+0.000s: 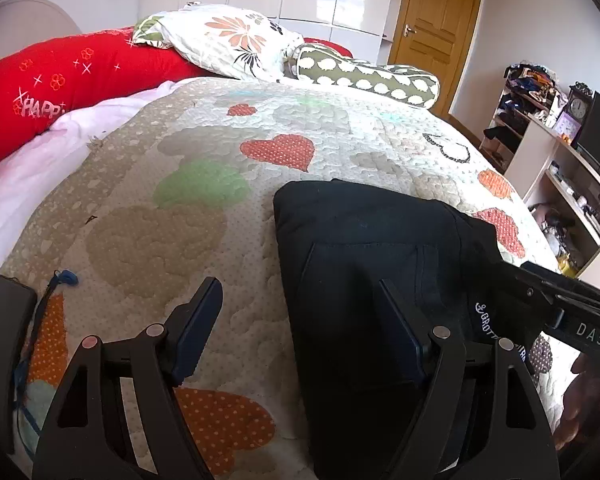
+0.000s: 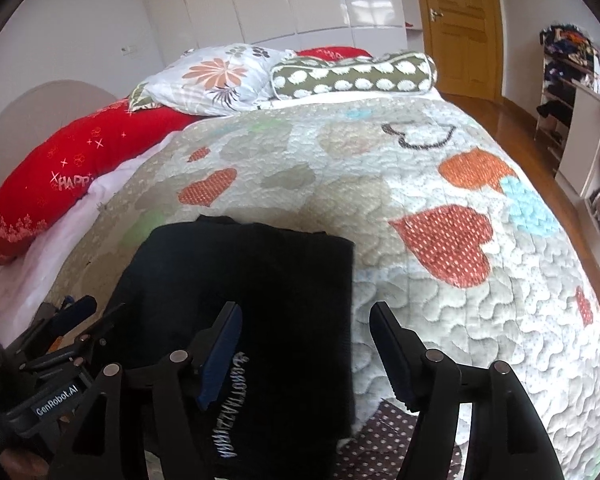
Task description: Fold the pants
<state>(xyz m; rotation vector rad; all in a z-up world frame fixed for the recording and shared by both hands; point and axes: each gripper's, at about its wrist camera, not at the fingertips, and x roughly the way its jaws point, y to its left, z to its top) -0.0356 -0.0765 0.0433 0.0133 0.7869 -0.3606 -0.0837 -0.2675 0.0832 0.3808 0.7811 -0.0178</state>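
Black pants [image 1: 372, 240] lie folded into a compact rectangle on the heart-patterned quilt [image 1: 204, 232], with white lettering [image 2: 232, 404] near the close edge. My left gripper [image 1: 300, 320] is open; its left finger hovers over bare quilt and its right finger over the pants' left part. In the right wrist view the pants [image 2: 240, 264] fill the lower middle. My right gripper [image 2: 306, 340] is open and straddles the pants' right edge, with no pad pressing on the cloth. Each gripper shows in the other's view: the right gripper [image 1: 560, 300] at the far right, the left gripper [image 2: 60, 340] at the lower left.
A long red cushion [image 1: 60, 84], a floral pillow [image 1: 224, 40] and a green spotted bolster [image 1: 372, 76] lie at the head of the bed. Cluttered shelves [image 1: 560, 168] and a wooden door [image 1: 436, 20] stand to the right. A dark flat object [image 1: 4, 320] rests near the left.
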